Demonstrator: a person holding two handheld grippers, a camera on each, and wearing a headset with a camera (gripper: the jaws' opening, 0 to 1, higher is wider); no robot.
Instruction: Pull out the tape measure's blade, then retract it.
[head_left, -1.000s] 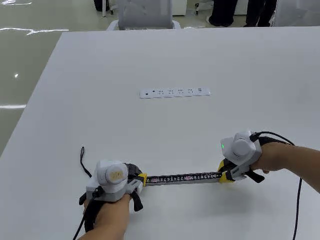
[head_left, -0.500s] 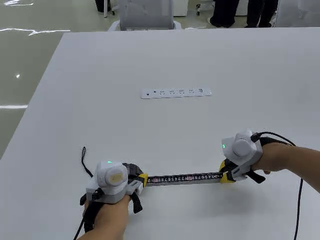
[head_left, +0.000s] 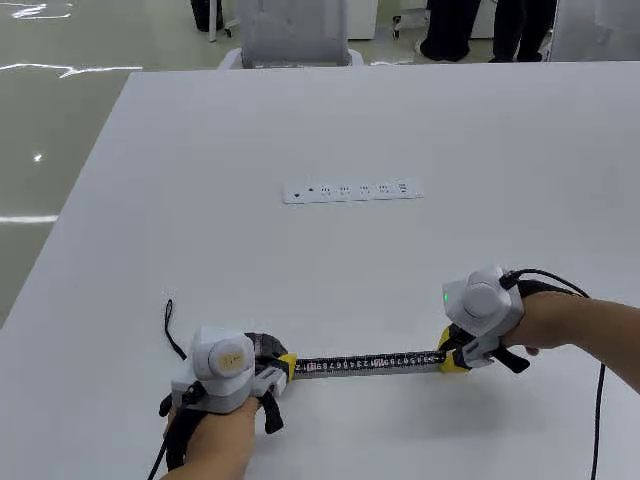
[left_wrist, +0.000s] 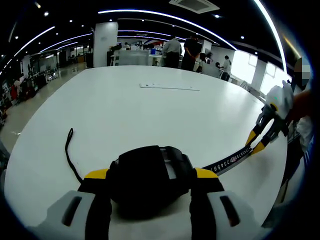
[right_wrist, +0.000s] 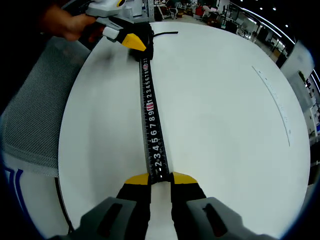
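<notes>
While the blade is held drawn out, the black tape measure case is shown in the head view clamped by the left gripper near the front edge of the white table, evidently so that it is anchored against the pull. The right gripper, well apart to the right, is closed on the blade's free end, and the blade is kept straight between the two. Whether it rests on the tabletop cannot be told. One white power strip lies further back, apart from the work, and one chair stands at the far edge. In the left gripper view, the case is seen seated between two yellow-padded jaws closed on its flanks. One black wrist strap trails onto the table at its left, and the blade leaves to the right. In the right gripper view, the blade's tip is pinched between the yellow pads, the jaws nearly together, and the printed scale runs straight away to the case. Counted: one tape measure, one blade, one strap, one power strip, two grippers. Retraction is judged not yet done.
</notes>
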